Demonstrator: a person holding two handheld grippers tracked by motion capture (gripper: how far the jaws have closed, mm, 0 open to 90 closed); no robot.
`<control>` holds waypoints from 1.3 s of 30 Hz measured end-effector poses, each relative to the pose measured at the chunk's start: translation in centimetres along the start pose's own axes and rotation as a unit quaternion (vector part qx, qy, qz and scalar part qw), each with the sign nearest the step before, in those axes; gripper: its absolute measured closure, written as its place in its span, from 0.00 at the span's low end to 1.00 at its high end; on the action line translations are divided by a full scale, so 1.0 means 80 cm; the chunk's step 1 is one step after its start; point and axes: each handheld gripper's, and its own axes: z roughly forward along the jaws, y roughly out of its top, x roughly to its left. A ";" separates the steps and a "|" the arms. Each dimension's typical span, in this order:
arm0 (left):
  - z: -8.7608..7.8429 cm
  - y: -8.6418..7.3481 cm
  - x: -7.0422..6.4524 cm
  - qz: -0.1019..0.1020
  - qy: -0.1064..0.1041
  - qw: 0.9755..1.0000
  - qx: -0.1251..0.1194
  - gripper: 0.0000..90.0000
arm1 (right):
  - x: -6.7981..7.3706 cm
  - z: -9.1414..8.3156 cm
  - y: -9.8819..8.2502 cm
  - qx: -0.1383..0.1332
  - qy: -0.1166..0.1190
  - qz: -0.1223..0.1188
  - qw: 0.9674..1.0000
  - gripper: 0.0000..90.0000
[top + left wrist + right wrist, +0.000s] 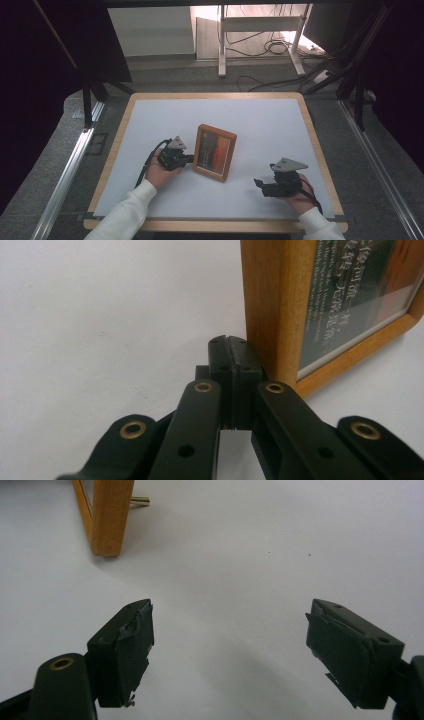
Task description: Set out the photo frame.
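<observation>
picture frame [215, 152] upright mid-desk | left gripper [176, 158] clenched empty, touching its left edge | right gripper [264, 186] released, lower right, well apart

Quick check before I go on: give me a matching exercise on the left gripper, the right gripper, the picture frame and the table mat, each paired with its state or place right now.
1. left gripper
2. right gripper
3. picture frame
4. table mat

a. white, covering the tabletop
b. jaws wide apart, nothing between them
c. standing upright mid-table
d. jaws closed together beside the frame's edge

Pairs: 1-d, 2-b, 3-c, 4-a
</observation>
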 end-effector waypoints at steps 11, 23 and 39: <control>-0.001 -0.002 -0.003 0.003 -0.002 1.000 0.000 1.00 | 0.001 0.000 0.001 -0.001 0.002 -0.007 1.000 0.21; -0.003 -0.006 -0.011 0.009 -0.008 1.000 0.005 1.00 | 0.002 0.001 0.001 0.001 0.002 -0.011 1.000 0.21; 0.000 -0.009 -0.023 0.025 -0.019 0.999 0.018 1.00 | 0.001 0.001 0.000 0.003 0.002 -0.010 1.000 0.21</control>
